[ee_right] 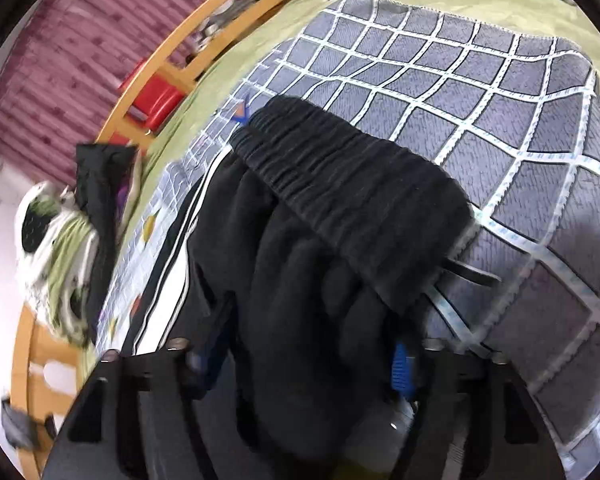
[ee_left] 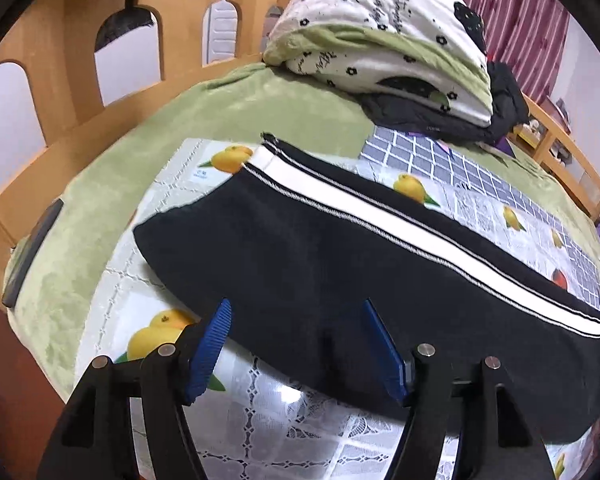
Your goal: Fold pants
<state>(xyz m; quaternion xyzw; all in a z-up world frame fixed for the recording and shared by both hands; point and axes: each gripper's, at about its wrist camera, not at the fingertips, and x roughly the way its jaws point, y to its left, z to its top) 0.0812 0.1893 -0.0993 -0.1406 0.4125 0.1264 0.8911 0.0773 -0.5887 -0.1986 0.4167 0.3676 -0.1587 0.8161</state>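
1. Blue pads of the left gripper (ee_left: 296,344) stand wide apart, nothing between them; tips hang just over the near edge of the pants (ee_left: 340,264).
2. Right gripper (ee_right: 308,360): black cloth bunched between its fingers by the waistband (ee_right: 352,184); looks clamped on the pants, but the view is blurred & pads mostly hidden.
3. Pants lie lengthwise across the bed, legs stacked, white stripe (ee_left: 380,208) along the far side, cuff end at left.
4. Step, my guess: fold lengthwise halves together. Do it well: left should pinch both layers near the edge, not just the top one; lift w/ right evenly, keep stripe straight.
5. Surface: fruit-print mat (ee_left: 260,392), grid blanket (ee_right: 460,92), green sheet (ee_left: 100,208).
6. Room: wooden bed rail (ee_left: 60,40), folded quilt (ee_left: 380,32), red curtain (ee_right: 68,60).
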